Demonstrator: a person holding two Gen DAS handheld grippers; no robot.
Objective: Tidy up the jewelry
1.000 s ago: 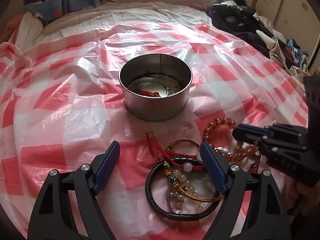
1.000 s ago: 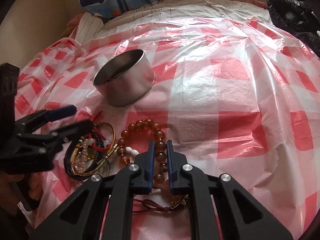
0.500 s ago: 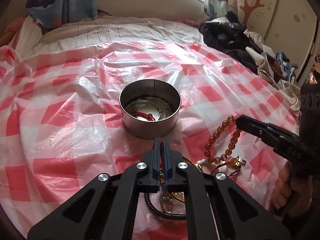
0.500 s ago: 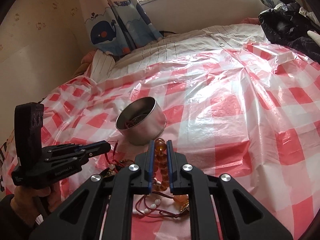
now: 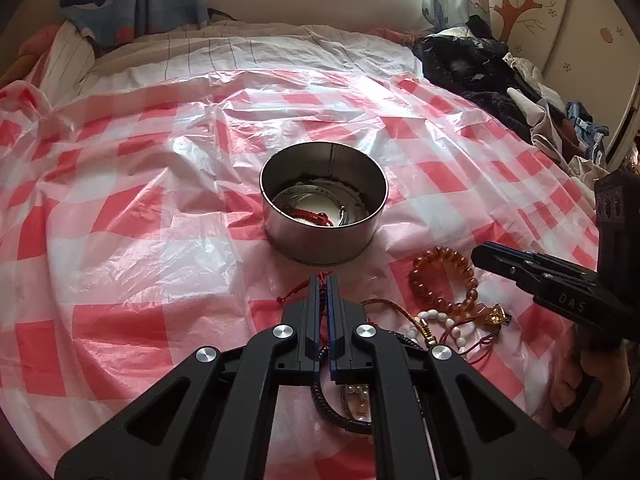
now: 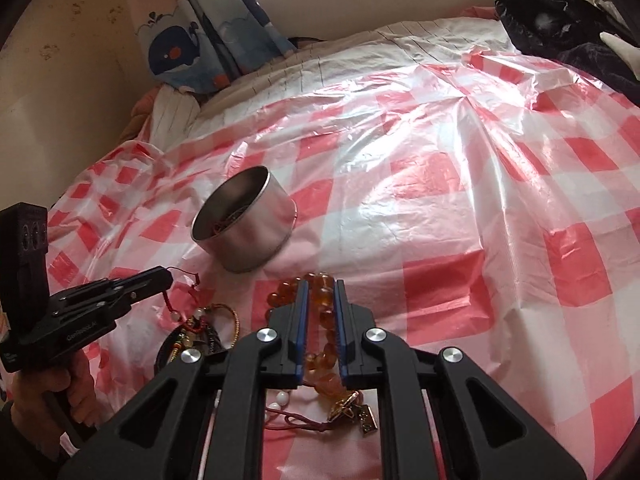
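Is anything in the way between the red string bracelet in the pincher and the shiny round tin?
Nothing visible is. The left hand-held gripper pinches the red string bracelet, and only bare red-and-white checked plastic sheet lies between it and the open round metal tin.

Raised letters "DAS" on the black side of the right gripper (image 5: 486, 251) in the left wrist view, pale lettering on the left gripper (image 6: 166, 276) too small to read

left tongs (image 5: 323, 280) — clamped on red cord bracelet (image 5: 294, 293) | tin (image 5: 324, 240) beyond
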